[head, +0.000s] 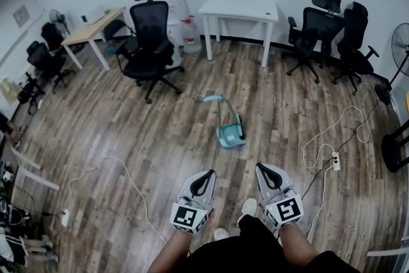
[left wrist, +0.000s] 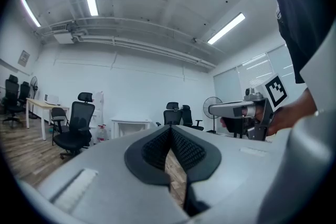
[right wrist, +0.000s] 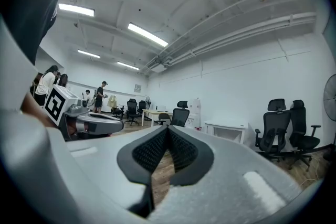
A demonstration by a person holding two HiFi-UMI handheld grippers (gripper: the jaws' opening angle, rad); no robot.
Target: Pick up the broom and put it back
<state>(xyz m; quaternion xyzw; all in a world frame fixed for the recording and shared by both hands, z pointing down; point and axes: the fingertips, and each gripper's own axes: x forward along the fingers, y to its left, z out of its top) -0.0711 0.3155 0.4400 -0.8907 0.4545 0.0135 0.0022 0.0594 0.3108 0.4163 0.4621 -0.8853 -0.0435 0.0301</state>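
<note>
A teal broom-and-dustpan set (head: 229, 132) stands on the wooden floor in the middle of the room, its upright handle (head: 215, 98) leaning toward the back. My left gripper (head: 208, 174) and right gripper (head: 262, 169) are held side by side near the bottom of the head view, short of the set and apart from it. Both point level and are shut, with nothing between the fingertips. The left gripper view looks along the touching tips of the left gripper (left wrist: 170, 128) and catches the right gripper (left wrist: 231, 110) beside it. In the right gripper view the tips of the right gripper (right wrist: 168, 128) touch too. Neither gripper view shows the broom.
A black office chair (head: 150, 41) stands at the back left, and a white table (head: 239, 9) at the back. Two more chairs (head: 332, 35) are at the back right. White cables (head: 131, 185) and a power strip (head: 335, 162) lie on the floor. People (right wrist: 100, 94) stand far off.
</note>
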